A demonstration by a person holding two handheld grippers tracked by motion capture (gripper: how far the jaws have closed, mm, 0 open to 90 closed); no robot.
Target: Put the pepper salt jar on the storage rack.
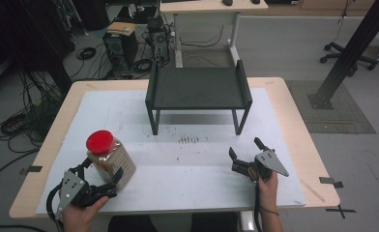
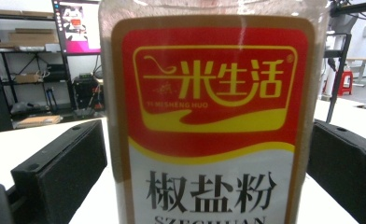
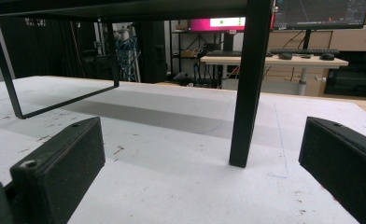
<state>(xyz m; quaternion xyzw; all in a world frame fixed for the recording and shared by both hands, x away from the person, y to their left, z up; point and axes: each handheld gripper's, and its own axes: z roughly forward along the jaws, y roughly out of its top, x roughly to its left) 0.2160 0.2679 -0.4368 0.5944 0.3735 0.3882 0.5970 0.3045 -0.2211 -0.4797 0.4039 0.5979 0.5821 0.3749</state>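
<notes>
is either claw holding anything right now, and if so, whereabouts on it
The left claw has its jaws around the lower body of the red-lidded spice jar; firm contact cannot be told. The right claw is open, holding nothing.

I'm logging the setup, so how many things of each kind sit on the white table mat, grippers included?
Seasoning jar with red lid: 1
Black metal shelf: 1
Grippers, left gripper and right gripper: 2
Total: 4
</notes>
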